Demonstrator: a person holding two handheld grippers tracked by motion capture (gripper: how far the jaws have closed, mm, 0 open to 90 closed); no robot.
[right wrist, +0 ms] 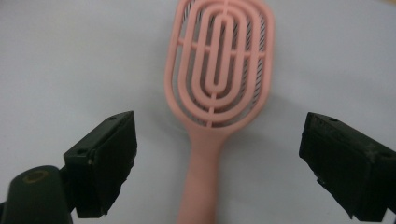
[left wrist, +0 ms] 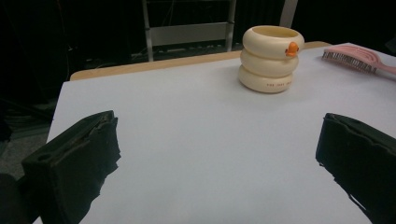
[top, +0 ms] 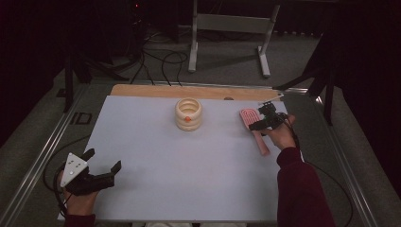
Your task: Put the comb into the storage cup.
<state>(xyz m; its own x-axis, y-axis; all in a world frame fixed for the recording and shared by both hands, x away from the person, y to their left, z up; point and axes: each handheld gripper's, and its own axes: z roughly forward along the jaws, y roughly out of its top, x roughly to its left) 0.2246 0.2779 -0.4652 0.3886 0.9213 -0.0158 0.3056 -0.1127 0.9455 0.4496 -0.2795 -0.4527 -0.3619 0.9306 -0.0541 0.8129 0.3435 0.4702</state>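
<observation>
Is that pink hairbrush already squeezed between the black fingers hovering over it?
No. In the right gripper view the right gripper stands wide open, its fingers apart from the pink hairbrush lying on the table between them.

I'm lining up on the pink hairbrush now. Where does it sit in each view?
High view: pink hairbrush at right, under the right hand-held gripper.
Left gripper view: top right corner, bristles down.
Right gripper view: centre, handle between the open jaws.
Shared landmark: the white table.
</observation>
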